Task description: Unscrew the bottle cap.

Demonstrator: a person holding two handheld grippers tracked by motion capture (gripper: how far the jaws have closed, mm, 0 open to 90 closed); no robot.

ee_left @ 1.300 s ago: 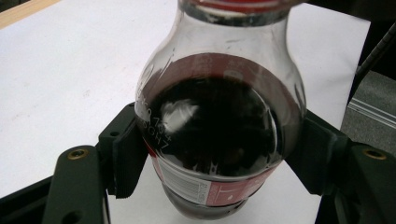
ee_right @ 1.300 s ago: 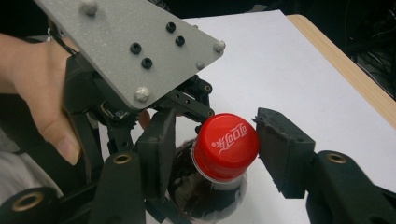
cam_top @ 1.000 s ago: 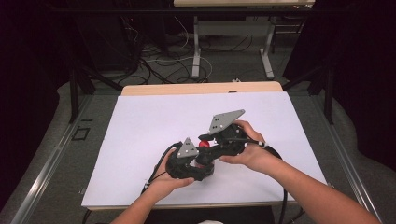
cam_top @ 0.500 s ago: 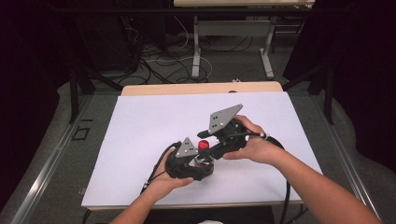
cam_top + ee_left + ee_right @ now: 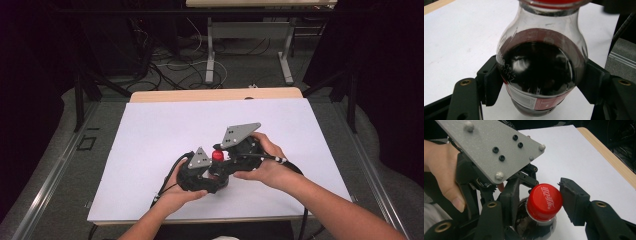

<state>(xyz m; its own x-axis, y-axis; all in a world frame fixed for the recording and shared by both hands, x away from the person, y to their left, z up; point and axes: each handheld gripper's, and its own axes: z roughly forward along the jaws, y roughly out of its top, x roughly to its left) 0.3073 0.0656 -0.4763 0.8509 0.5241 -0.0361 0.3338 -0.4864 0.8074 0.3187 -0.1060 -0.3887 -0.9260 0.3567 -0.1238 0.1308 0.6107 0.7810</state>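
A small clear bottle of dark cola with a red cap stands near the front of the white table sheet. My left gripper is shut on the bottle's round body, its pads pressing both sides. In the high view the left gripper sits under the left hand. My right gripper straddles the red cap from the right. Its jaws have just been closing, with the cap between them. The pads stand a little off the cap.
A light wooden table edge runs along the far side of the sheet. Beyond it are table legs and loose cables on the floor. A black cable trails from the right gripper past the forearm.
The right hand and its gripper have shifted a little around the cap, with the grey plate sitting slightly higher. The left hand, its gripper and the bottle have stayed put.
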